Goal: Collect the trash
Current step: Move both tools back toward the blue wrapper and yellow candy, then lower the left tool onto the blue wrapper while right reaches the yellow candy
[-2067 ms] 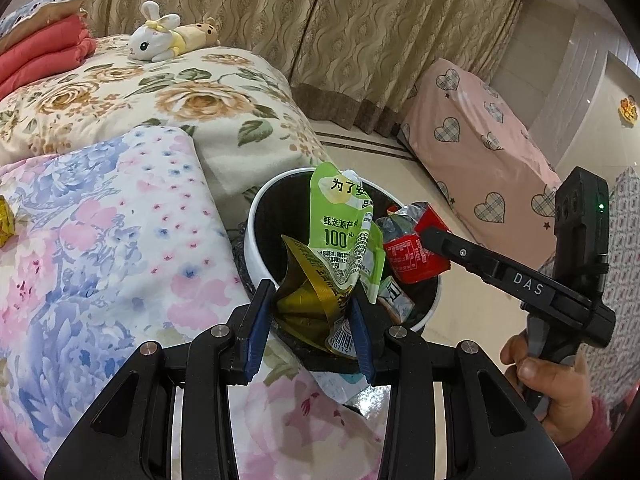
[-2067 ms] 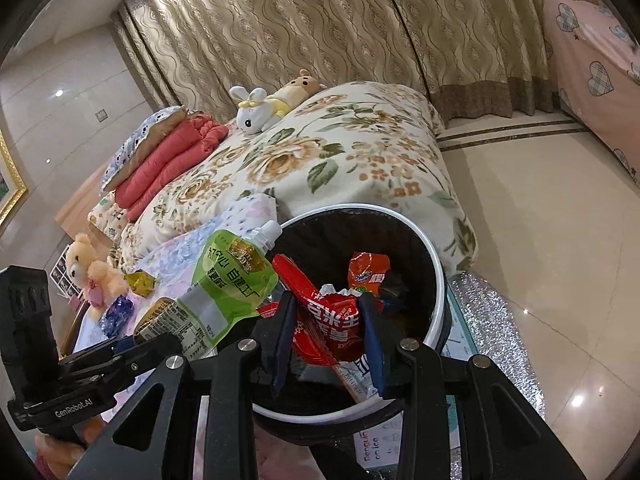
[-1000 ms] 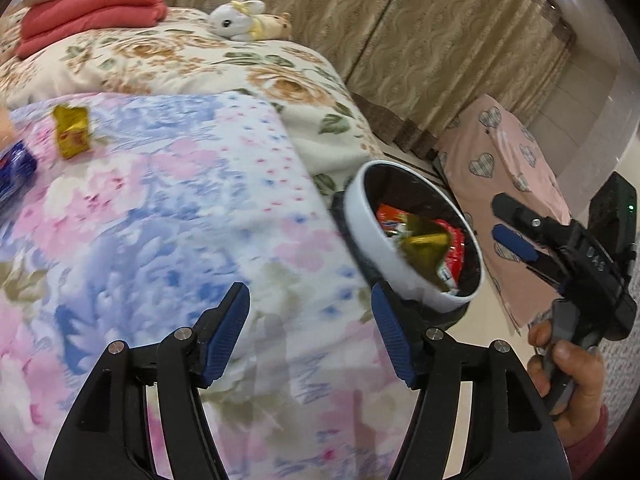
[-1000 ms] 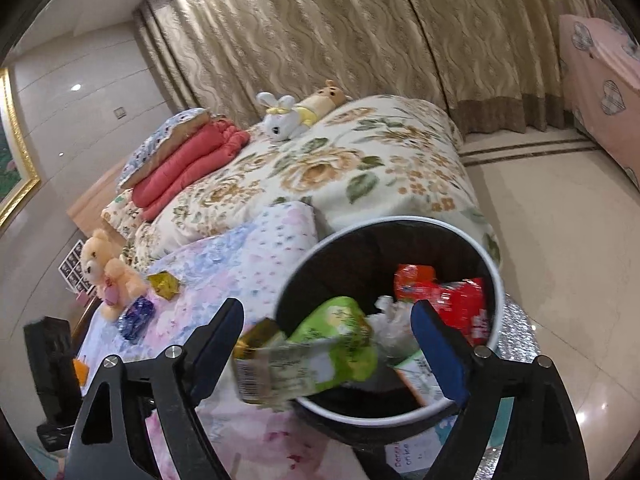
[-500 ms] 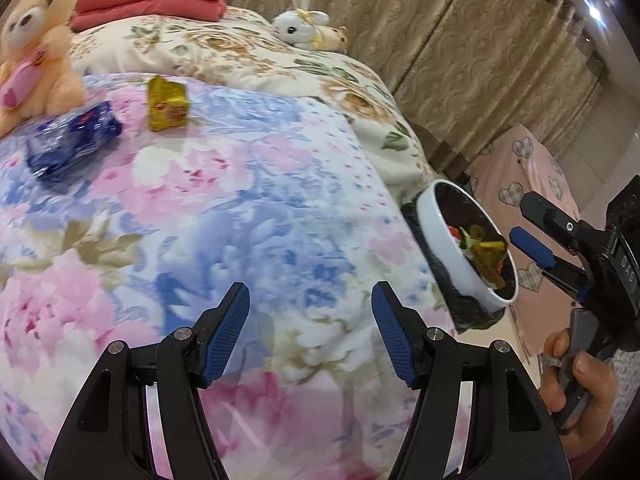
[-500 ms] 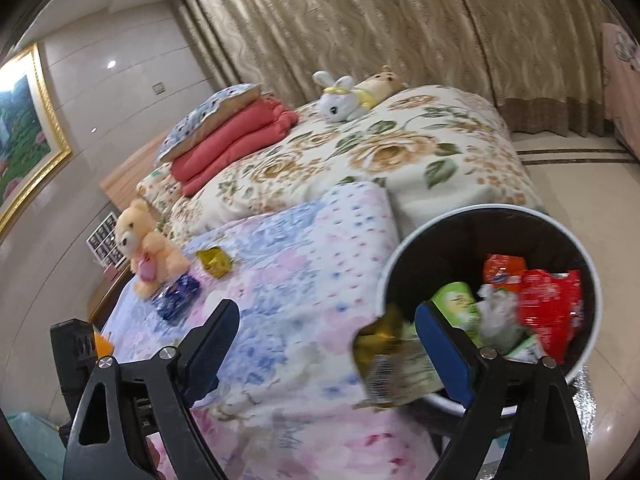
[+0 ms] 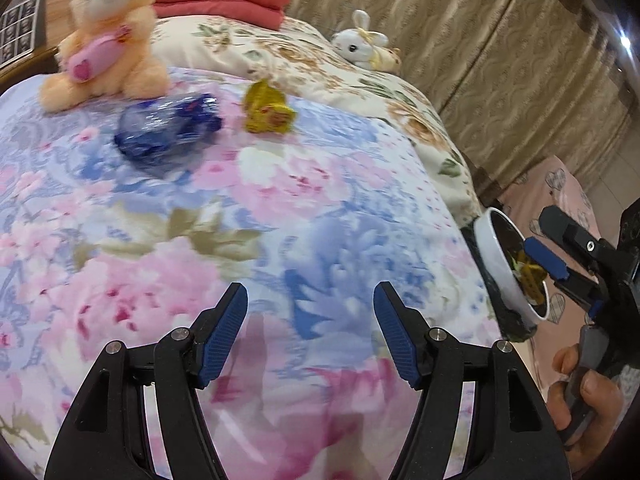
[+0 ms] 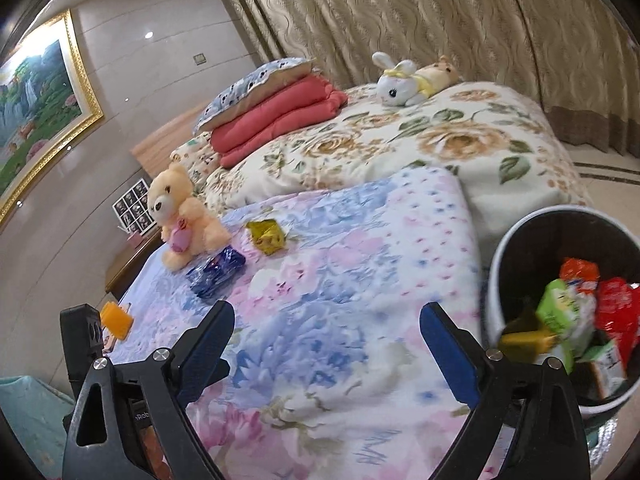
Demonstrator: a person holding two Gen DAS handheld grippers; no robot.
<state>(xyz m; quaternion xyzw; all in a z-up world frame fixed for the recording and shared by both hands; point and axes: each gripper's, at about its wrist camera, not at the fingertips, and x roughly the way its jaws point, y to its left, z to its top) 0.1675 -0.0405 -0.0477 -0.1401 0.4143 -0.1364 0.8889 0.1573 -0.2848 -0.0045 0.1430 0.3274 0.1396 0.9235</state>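
Note:
A crumpled blue wrapper [image 7: 168, 132] and a yellow wrapper [image 7: 268, 110] lie on the floral quilt in front of a teddy bear. My left gripper [image 7: 310, 300] hovers open and empty over the quilt, well short of them. In the right wrist view the blue wrapper [image 8: 218, 272] and yellow wrapper [image 8: 266, 236] lie far ahead to the left. My right gripper [image 8: 328, 316] is opening, with nothing between its jaws. The white-rimmed trash bin [image 8: 496, 264] beside the bed holds a green pouch [image 8: 560, 312], a red packet [image 8: 616, 312] and a gold pouch.
A teddy bear [image 7: 108, 28] sits at the quilt's far left. A small orange item [image 8: 116, 322] lies near the bed's left edge. A toy rabbit [image 8: 396, 80] and folded red blankets [image 8: 276, 120] rest further back. Curtains hang behind.
Both grippers let their packets go into the bin and swung left over the bed. The wrappers and teddy bear came into view. The right jaws have spread wider.

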